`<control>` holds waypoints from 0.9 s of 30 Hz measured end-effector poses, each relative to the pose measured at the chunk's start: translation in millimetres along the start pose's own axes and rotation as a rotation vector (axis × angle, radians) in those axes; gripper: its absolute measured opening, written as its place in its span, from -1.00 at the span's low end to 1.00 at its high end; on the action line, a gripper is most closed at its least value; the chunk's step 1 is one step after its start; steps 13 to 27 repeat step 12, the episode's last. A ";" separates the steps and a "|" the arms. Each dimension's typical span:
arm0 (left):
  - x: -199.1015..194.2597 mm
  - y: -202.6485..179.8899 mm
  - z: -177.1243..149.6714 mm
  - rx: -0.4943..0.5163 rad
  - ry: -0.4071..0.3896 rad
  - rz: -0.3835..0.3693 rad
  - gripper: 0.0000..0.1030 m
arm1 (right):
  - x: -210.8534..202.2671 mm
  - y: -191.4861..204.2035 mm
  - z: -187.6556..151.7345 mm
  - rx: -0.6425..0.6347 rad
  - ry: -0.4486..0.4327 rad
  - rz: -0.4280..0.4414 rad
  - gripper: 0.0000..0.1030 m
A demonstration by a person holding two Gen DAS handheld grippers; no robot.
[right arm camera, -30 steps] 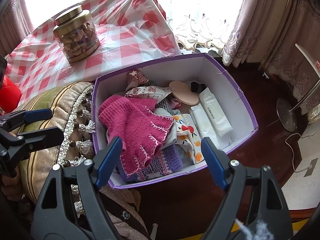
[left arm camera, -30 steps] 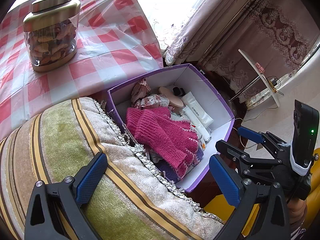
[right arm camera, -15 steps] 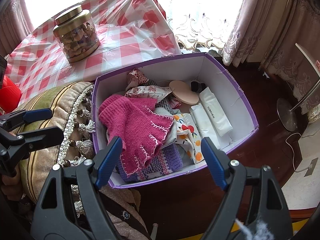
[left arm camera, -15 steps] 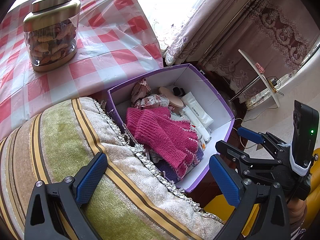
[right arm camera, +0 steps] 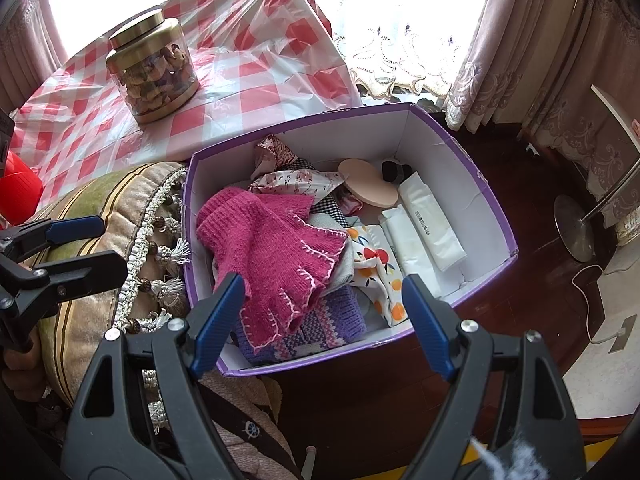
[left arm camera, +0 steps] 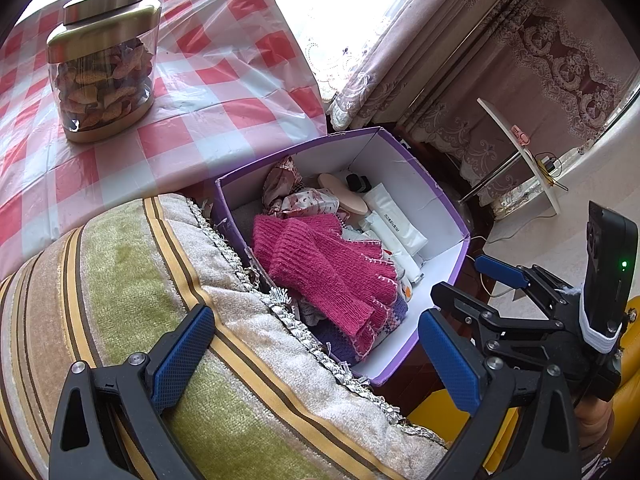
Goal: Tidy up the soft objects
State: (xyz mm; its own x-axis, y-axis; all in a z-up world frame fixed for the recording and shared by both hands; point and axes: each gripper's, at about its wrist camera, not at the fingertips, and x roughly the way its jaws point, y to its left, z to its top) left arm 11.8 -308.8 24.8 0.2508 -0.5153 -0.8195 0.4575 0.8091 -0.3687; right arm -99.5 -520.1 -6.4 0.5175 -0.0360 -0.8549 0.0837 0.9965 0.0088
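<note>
Nothing has moved lately: both tongs, left (left arm camera: 312, 356) and right (right arm camera: 324, 320), hang wide open, empty (gloves (right arm camera: 272, 248) centre frame, ungrasped).

Your worktop (right arm camera: 248, 56) wears a red-and-white checked cover under clear plastic, and a gold-lidded glass jar (right arm camera: 154, 68) stands on it. On the dark wooden surface (right arm camera: 400, 380) beside it sits the purple box (right arm camera: 472, 160), touching a striped cushion (left arm camera: 120, 280).

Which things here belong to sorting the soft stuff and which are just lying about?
Part of the job: pink knitted gloves; purple cardboard box; striped velvet cushion.
Lying about: gold-lidded glass jar; red checked tablecloth; white packets.
</note>
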 end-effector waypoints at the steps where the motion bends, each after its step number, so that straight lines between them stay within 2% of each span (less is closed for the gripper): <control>1: 0.1 0.0 0.0 0.000 0.000 0.000 0.99 | 0.0 0.0 0.0 0.000 0.000 0.000 0.61; 6: 5.7 -2.5 1.3 0.007 0.002 0.007 0.99 | 1.4 -1.9 -1.9 0.010 0.006 0.002 0.61; 10: 5.8 -4.3 5.6 0.012 -0.023 -0.056 0.99 | -1.5 0.7 1.0 0.020 0.017 0.001 0.61; 12: -7.4 -2.9 7.2 0.007 -0.053 -0.065 0.99 | -11.7 10.0 7.5 -0.001 0.001 0.024 0.61; 27: -7.4 -2.9 7.2 0.007 -0.053 -0.065 0.99 | -11.7 10.0 7.5 -0.001 0.001 0.024 0.61</control>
